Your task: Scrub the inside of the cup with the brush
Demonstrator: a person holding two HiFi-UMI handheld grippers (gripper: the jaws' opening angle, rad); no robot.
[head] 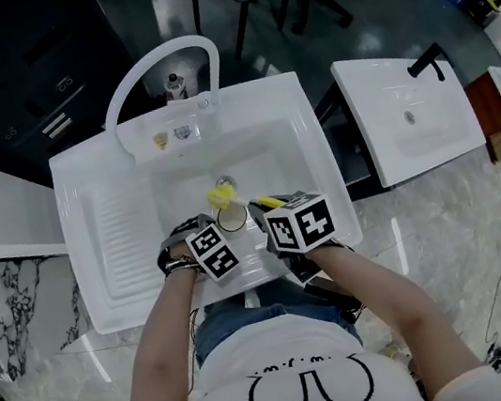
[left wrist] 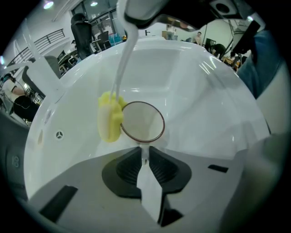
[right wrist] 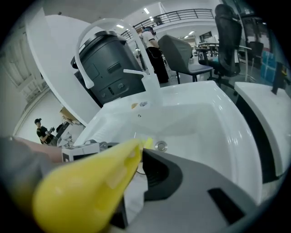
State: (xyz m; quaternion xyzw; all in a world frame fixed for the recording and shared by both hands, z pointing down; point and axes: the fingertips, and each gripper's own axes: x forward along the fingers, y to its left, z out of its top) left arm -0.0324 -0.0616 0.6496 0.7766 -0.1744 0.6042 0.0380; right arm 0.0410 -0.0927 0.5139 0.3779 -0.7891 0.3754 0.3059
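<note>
A clear cup with a dark rim is held tilted over the sink basin. My left gripper is shut on its near wall, one jaw inside the mouth and one outside. The brush has a yellow sponge head on a pale stem. The head hangs against the left side of the rim, outside the cup's mouth. My right gripper is shut on the brush's yellow handle, which fills the lower left of the right gripper view. In the head view both grippers sit close together.
The white sink has a ribbed drainboard on its left, a drain in the basin floor and an arched faucet at the back. A second white basin stands to the right. Marble counter runs along the front.
</note>
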